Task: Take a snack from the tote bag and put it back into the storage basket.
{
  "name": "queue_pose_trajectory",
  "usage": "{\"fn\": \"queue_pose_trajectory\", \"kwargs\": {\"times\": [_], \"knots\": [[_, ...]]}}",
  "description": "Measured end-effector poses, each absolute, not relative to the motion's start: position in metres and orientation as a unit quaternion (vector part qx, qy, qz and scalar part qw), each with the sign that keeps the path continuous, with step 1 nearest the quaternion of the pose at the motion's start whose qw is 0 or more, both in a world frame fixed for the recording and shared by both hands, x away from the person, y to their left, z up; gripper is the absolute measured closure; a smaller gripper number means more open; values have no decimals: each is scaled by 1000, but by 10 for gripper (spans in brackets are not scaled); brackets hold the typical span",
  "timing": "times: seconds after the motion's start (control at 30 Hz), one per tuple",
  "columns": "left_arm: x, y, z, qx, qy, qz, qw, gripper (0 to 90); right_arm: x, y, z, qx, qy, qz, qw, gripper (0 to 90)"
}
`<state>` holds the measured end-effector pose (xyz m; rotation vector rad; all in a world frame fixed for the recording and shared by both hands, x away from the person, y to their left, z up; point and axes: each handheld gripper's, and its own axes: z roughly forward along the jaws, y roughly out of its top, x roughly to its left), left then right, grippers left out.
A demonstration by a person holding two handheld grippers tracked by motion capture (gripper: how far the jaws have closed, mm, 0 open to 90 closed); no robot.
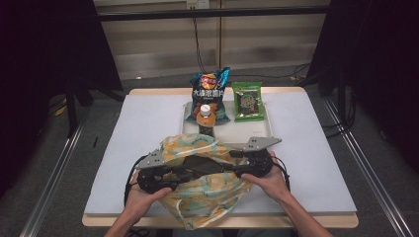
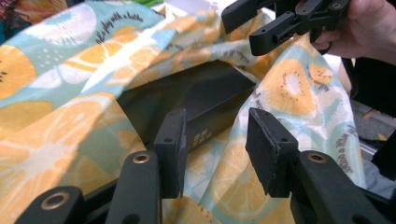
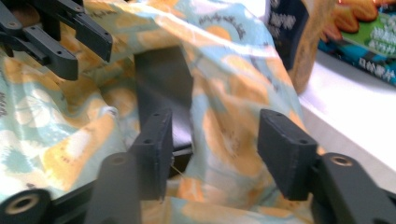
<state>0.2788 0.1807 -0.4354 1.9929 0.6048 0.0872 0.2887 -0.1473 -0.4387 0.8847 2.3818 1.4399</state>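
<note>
Dim room, grey floor point(image 1: 148, 81), dark curtains point(image 1: 44, 59) flanking slatted wall point(image 1: 163, 44).

Cloth bag point(image 1: 207, 185): soft fabric, pale teal, printed with orange citrus slices and short lines of script. Crumpled and slack, mouth open and facing up. It lies at the near edge of the table point(image 1: 316, 163), its lower part hanging over that edge, just in front of the white tray point(image 1: 257, 132).

Black box point(image 1: 200, 162): flat, rectangular, matt dark surface with small pale print on one narrow side. It lies tilted inside the open mouth of the bag point(image 2: 70, 116), the fabric folded up around its sides, its top face bare.
</note>
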Motion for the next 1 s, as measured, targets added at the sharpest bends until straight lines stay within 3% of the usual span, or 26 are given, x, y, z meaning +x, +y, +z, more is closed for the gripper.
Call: {"fn": "queue_pose_trajectory", "kwargs": {"times": [0.27,0.4,0.6,0.87,1.0], "knots": [[279,183,-434,826,247,40,505,588,285,-128,-429,254,823,502,81,671],[278,180,-436,828,245,36,503,590,291,-113,-437,252,836,482,74,678],[278,178,-436,832,243,35,498,589,297,-102,-446,254,842,470,82,479],[278,176,-437,832,241,32,499,587,307,-99,-452,247,857,447,74,356],[278,176,-438,831,244,31,498,587,304,-98,-461,244,864,436,70,363]]}}
